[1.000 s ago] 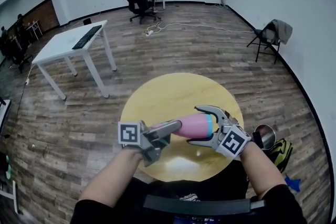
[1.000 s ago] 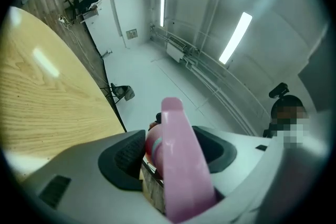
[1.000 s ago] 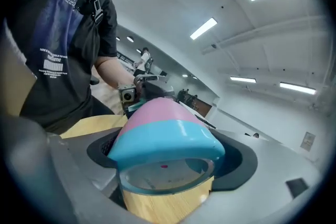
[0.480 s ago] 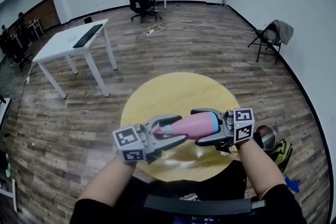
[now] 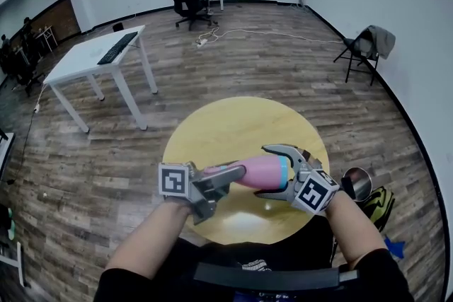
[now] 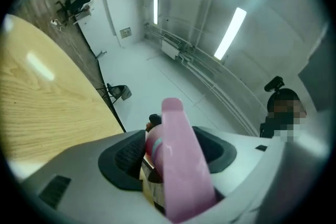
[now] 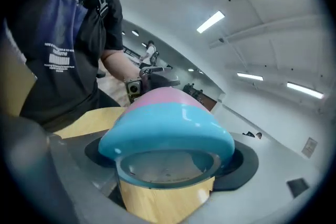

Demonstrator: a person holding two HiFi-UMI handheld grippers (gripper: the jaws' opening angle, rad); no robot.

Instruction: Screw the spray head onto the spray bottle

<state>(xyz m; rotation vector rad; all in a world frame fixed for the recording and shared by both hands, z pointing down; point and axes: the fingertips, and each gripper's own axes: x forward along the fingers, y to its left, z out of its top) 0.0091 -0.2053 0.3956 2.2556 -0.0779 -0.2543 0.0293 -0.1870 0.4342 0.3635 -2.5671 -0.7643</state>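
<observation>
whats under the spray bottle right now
The round yellow table lies below the spray bottle, which is held sideways above it. The patch of table straight beneath is covered by the bottle.

I am clamping the spray head in my left gripper, pointing right; my right gripper, facing it, is gripping the spray bottle by its base, its jaws having just been closing.

The far half of the round yellow surface lies open; nearer, the pink bottle, held level above it, bars the way across.
</observation>
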